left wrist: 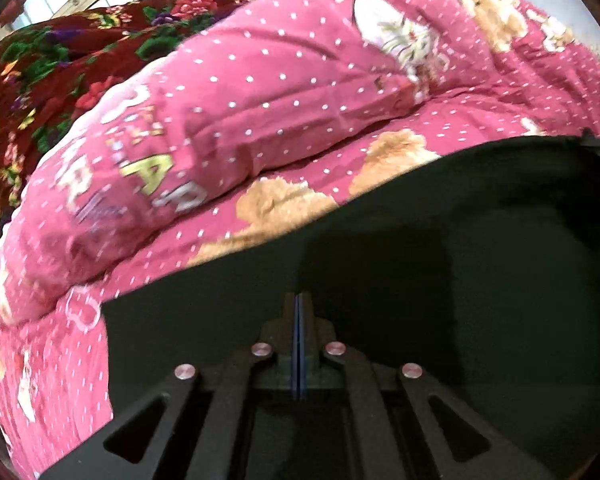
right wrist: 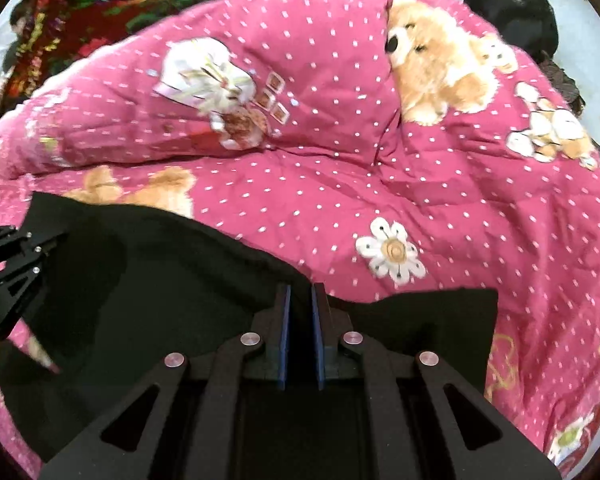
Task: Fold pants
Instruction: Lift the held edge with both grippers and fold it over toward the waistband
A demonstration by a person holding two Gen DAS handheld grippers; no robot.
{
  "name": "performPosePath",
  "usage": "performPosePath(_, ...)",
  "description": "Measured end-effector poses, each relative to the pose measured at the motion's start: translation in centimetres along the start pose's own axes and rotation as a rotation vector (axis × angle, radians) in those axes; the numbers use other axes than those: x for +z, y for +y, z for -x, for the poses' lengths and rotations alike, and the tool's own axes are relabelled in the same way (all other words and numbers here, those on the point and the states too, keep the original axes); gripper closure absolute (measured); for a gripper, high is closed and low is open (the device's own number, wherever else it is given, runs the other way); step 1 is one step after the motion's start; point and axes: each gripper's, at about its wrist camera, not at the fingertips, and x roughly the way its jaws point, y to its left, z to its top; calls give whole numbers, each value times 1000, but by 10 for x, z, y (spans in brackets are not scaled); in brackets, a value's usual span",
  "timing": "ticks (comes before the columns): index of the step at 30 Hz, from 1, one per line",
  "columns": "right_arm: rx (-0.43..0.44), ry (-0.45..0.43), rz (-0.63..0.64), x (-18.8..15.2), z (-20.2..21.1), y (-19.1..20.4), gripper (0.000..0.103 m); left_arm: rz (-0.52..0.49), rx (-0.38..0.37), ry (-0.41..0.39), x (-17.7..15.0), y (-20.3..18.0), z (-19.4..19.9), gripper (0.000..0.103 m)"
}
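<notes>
Right now the black pants (right wrist: 172, 280) lie spread on a pink dotted quilt (right wrist: 340, 184) over the bed. The left hand-held gripper (left wrist: 299, 300) has its fingers pressed together over the dark cloth, though whether fabric sits between them I cannot tell. The right hand-held gripper (right wrist: 300, 292) stands slightly parted above the pants' edge, holding nothing.

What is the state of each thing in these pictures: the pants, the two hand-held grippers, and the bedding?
Black pants: spread flat on the quilt.
Left hand-held gripper: shut, pads together, over the pants; whether it pinches fabric cannot be told.
Right hand-held gripper: slightly open, dark fabric showing between its pads.
Pink dotted quilt: wrinkled, bunched into a thick roll behind the pants.
Floral blanket: rumpled, behind the quilt.
</notes>
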Motion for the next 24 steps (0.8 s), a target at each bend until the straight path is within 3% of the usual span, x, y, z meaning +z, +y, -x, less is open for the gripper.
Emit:
performPosePath(6,69,-43,-26,-60,65,9,94,64,-64,-6,-36,-4,60,102)
performPosePath(9,91,-33,-31,-94,73,19,94,101,-103,10,-57,3,74,102)
performPosePath(12,118,12,-34,-136,77,27,94,150,-140,41,-67,-1,77,102)
performPosePath(16,146,135,-87,-202,66,31,96,194,-161,93,-89,-1,78,102)
performPosePath(19,151,220,-132,-232,51,31,97,215,-160,135,-96,1,73,102)
performPosePath(22,153,259,-184,-240,43,23,96,236,-162,140,-92,4,71,101)
performPosePath(24,168,241,-223,-236,48,15,96,235,-165,139,-85,3,69,100)
